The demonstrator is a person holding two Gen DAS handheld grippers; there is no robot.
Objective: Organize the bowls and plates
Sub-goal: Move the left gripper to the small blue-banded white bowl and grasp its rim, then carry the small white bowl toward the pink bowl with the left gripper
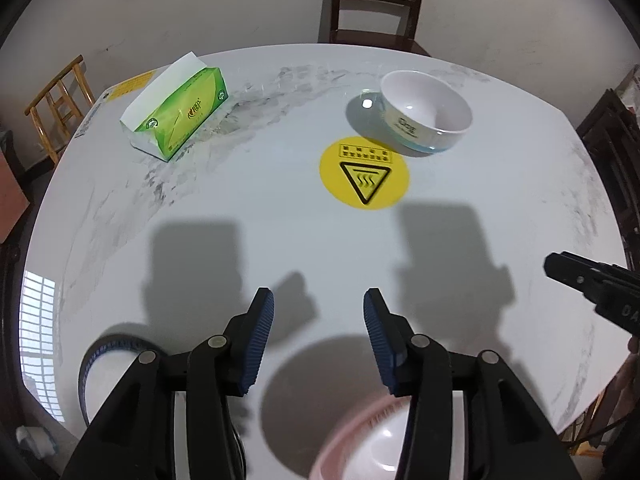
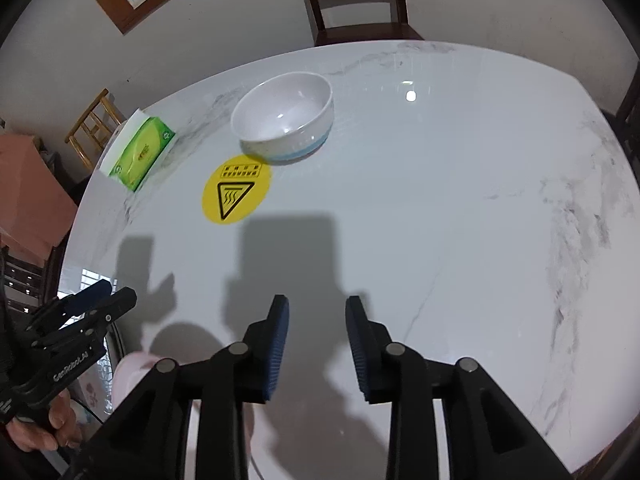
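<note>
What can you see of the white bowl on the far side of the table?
The white bowl is round and deep, glossy like ceramic or melamine, with a pale blue band near its base and dark printed lettering on its side. It is empty and stands upright on the marble-look table, its base just overlapping the far edge of the yellow warning sticker. Nothing else touches it.

The tabletop (image 1: 280, 216) looks like polished marble, white with grey veins, glossy enough to mirror a window. The white bowl (image 1: 426, 114) has a smooth glazed shine. The green tissue box (image 1: 180, 114) looks like thin printed card. The tongs (image 1: 319, 340) are matt black plastic with ribbed blue pads (image 1: 260, 344). The chair (image 1: 374, 4) is dark wood.
</note>
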